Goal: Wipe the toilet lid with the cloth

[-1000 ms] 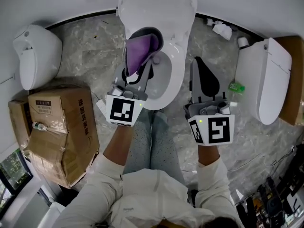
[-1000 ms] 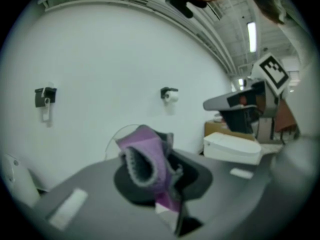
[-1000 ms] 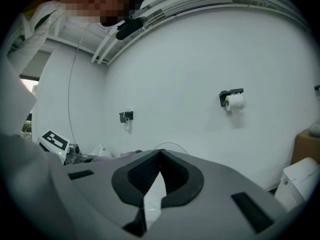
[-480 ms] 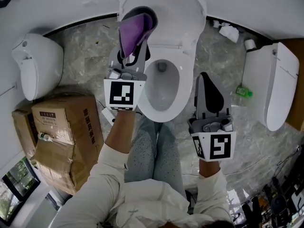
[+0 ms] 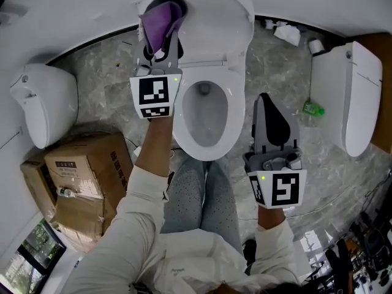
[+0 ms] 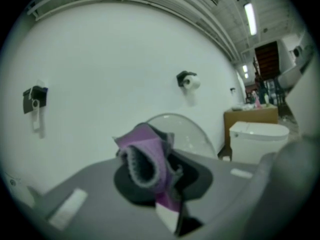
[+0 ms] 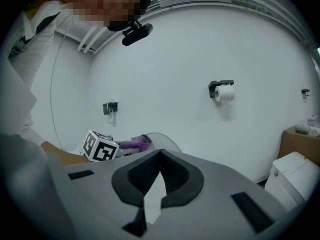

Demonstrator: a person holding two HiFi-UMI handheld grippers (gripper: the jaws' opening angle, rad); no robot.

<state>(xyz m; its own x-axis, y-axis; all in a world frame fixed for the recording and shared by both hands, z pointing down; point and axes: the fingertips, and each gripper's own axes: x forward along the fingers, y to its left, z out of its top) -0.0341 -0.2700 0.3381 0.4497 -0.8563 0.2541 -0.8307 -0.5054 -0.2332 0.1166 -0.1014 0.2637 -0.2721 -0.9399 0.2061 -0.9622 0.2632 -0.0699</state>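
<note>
Up top, the left gripper [image 5: 164, 17] pinches a purple cloth [image 5: 154, 24] by the toilet lid [image 5: 214, 23]; lower right, the right gripper [image 5: 266, 100] has its jaws pressed together.

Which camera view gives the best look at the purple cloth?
The left gripper view: the purple knitted cloth fills its centre, clamped in the left tool. The head view shows it from above, small, by the raised white toilet lid. The right gripper view shows only a purple sliver.
</note>
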